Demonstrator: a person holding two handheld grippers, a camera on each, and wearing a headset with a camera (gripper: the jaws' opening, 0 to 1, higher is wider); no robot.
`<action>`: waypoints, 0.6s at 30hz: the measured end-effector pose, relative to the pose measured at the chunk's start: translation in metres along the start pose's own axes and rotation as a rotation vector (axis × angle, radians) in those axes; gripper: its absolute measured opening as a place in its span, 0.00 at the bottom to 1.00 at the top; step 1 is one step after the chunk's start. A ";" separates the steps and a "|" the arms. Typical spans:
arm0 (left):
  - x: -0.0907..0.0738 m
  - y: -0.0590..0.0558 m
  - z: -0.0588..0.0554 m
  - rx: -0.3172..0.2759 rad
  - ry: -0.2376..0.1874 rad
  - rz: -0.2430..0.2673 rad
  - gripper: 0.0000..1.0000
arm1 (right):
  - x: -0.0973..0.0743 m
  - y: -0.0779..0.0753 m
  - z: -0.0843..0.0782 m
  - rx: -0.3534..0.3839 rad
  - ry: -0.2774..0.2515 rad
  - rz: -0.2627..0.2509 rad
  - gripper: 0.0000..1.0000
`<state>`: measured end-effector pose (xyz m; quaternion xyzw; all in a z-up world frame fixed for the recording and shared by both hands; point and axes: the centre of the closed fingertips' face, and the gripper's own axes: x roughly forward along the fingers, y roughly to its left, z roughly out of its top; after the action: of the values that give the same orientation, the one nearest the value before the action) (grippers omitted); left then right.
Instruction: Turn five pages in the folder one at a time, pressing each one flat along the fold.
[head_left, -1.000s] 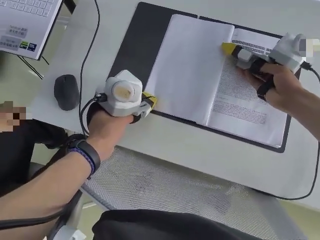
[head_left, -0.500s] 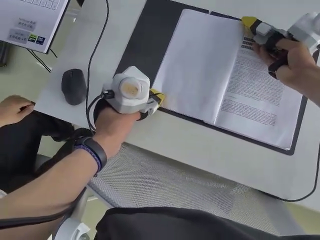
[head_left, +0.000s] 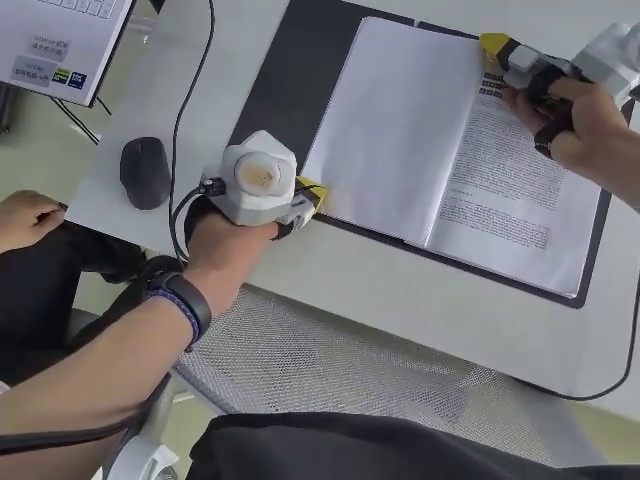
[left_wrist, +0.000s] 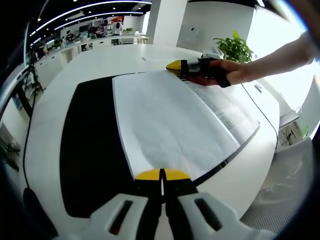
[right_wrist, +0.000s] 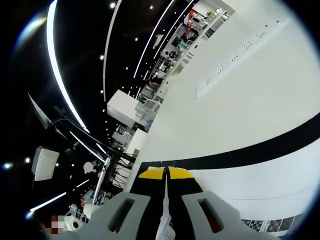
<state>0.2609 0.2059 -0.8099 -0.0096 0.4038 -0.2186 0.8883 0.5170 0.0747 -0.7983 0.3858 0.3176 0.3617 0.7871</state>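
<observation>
Centre-left, the left gripper (head_left: 308, 193), tips pressed together, is touching the smooth blank page (head_left: 400, 120). Upper right, the right gripper (head_left: 497, 45), likewise closed, is resting at the fold of the flat black folder (head_left: 290, 80).

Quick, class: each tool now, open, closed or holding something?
Left tool: closed, tips at the edge of the blank page.
Right tool: closed, at the top of the fold.

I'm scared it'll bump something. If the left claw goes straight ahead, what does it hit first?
Probably the blank white page of the open folder: the left claw, shut, points at that page's near edge. Whether it already touches, I can't tell.
</observation>
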 end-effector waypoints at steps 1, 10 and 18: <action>0.000 0.000 0.000 0.001 0.001 -0.002 0.00 | -0.001 0.000 -0.002 0.000 0.004 0.003 0.00; -0.001 0.000 0.000 -0.016 -0.015 -0.007 0.00 | -0.019 0.020 -0.040 -0.026 0.067 0.050 0.00; -0.002 -0.001 0.000 -0.002 -0.015 -0.010 0.00 | -0.039 0.047 -0.075 -0.030 0.099 0.075 0.00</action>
<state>0.2594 0.2054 -0.8082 -0.0139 0.3974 -0.2225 0.8901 0.4219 0.0922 -0.7877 0.3671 0.3358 0.4143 0.7622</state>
